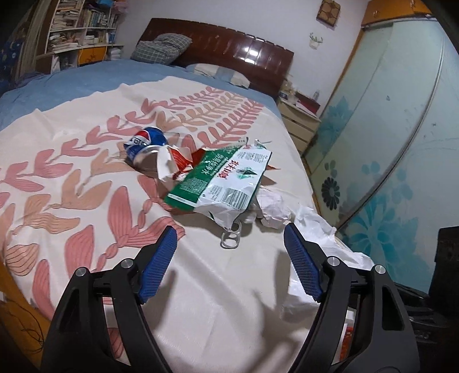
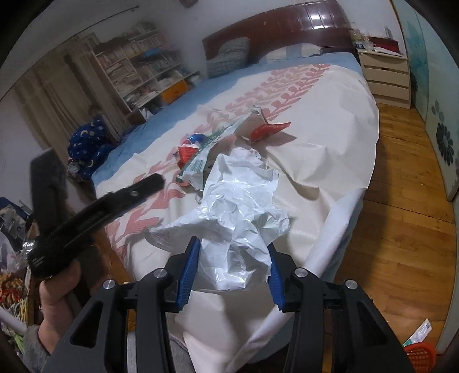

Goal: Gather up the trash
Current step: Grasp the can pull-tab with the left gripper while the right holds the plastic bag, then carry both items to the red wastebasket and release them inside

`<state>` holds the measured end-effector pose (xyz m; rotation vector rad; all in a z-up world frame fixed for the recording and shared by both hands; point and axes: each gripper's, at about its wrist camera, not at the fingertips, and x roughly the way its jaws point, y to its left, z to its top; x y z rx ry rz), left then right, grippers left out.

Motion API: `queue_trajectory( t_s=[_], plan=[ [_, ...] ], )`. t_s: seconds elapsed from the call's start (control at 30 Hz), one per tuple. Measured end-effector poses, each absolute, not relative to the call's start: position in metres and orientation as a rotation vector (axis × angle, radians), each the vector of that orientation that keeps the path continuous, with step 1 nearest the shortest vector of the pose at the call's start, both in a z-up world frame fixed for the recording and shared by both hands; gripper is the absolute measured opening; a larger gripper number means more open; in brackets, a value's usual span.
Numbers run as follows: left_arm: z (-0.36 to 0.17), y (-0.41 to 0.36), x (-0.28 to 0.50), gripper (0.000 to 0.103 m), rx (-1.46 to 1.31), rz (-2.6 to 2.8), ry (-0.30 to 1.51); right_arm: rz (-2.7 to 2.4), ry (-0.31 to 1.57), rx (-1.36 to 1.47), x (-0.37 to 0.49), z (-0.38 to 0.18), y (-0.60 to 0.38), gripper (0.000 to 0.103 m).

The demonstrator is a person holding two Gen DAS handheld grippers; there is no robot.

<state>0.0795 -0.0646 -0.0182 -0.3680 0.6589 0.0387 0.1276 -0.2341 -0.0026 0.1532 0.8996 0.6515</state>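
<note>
At the foot of a bed (image 1: 200, 301) spread with a cream cover printed in pink leaf fronds, the right gripper (image 2: 232, 252), black-framed with blue ribbed pads, clamps a crumpled sheet of white paper (image 2: 241, 206), its jaws drawn in narrow with the wad bulging up between them. To its left a hand (image 2: 57, 295) holds the left gripper (image 1: 231, 238), whose jaws stand wide apart with nothing between them, above the cover just short of a small silver pull-tab ring (image 1: 231, 239). Beyond the ring lies the rest of the litter in a loose heap at mid-bed: a torn green-and-white printed plastic packet (image 1: 223, 178), scraps of red-and-white wrapper (image 1: 178, 163) beside it, and behind those a dented blue Pepsi can (image 1: 145, 143) on its side. Further back, a blue sheet, checked pillow (image 1: 160, 47) and glossy dark-red wooden headboard (image 1: 229, 48) close the scene, with a crowded bookshelf (image 1: 83, 25) at left.
</note>
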Motion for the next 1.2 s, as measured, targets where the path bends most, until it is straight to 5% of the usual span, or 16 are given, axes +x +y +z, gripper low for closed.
queue_trajectory(
  t_s=[0.5,0.57,0.6,0.63,1.2],
  plan=[
    [-0.058,-0.074,0.148,0.077,-0.407,-0.042,0.862,0.628,0.974,0.147,0.104,-0.007,-0.271,0.044],
    [-0.059,-0.079,0.148,0.06,-0.369,-0.012,0.87,0.63,0.975,0.147,0.104,-0.007,-0.269,0.044],
    [-0.06,-0.08,0.149,0.028,-0.362,-0.009,0.88,0.63,0.976,0.143,0.103,-0.007,-0.269,0.044],
    [-0.063,-0.08,0.149,0.018,-0.358,-0.023,0.894,0.628,0.977,0.14,0.103,-0.006,-0.268,0.044],
    [-0.003,-0.09,0.059,0.017,-0.345,-0.009,0.776,0.629,0.836,0.136,0.079,0.055,-0.3,0.044]
  ],
)
